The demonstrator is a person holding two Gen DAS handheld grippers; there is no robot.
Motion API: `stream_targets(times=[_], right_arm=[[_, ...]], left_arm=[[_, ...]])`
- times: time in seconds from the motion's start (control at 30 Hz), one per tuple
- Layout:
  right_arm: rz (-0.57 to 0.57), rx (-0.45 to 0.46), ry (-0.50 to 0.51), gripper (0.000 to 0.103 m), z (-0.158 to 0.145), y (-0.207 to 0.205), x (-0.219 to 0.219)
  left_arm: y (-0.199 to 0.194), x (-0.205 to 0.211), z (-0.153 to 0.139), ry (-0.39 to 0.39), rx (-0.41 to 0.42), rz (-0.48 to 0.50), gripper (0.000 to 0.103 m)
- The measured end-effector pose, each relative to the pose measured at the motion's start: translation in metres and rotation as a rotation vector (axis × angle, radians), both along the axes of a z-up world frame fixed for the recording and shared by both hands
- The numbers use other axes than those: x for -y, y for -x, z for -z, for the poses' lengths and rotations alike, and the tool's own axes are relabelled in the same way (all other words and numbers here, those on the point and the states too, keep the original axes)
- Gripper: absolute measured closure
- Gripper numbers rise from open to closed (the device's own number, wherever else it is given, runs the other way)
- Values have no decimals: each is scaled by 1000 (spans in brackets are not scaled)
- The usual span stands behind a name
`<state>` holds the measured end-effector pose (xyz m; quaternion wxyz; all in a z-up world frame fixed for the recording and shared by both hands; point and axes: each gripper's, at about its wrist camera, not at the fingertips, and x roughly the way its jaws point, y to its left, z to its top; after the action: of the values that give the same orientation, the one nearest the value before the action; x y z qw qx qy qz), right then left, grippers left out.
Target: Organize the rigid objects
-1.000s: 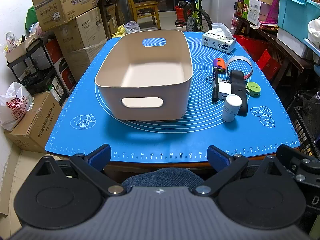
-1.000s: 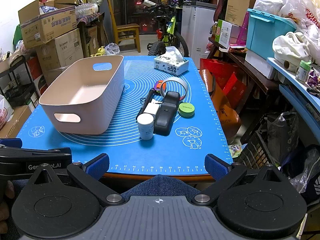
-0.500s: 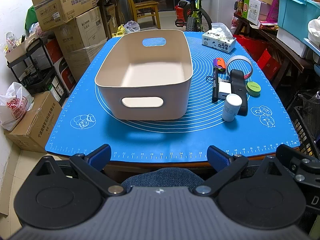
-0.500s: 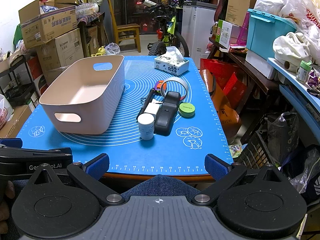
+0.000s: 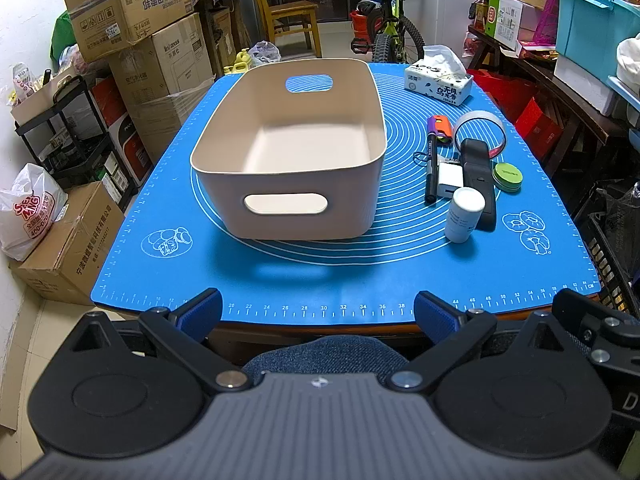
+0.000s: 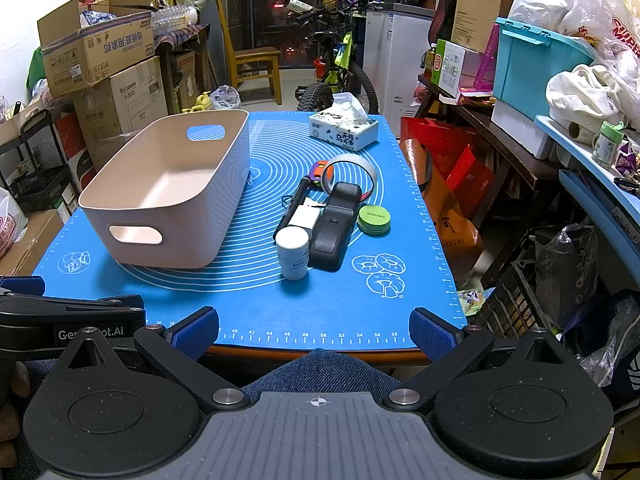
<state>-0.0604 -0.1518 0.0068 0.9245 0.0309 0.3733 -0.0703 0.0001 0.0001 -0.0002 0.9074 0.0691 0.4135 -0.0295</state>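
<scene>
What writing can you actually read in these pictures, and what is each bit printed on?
"SUPER", cut off: white plastic bag.
"KOPING": orange bag.
"20" through "58": ruler marks along the blue mat.
Partly hidden "Ge...ot.AI": left gripper.
Chinese characters: tissue pack and cardboard boxes.
White bottle label: too small.

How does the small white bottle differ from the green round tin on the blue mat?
The white bottle stands upright and tall; the green round tin lies flat and low. The bottle is a narrow white cylinder, the tin a wider green disc. The bottle stands nearer the mat's front edge, the tin farther back. Both are round, closed, and outside the beige bin.
</scene>
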Motion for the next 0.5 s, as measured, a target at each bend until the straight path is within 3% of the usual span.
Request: stream_targets(times=[0.5], right_arm=[[0, -1, 0, 2, 0, 0, 0]], left_arm=[[0, 0, 0, 0, -1, 0, 3]])
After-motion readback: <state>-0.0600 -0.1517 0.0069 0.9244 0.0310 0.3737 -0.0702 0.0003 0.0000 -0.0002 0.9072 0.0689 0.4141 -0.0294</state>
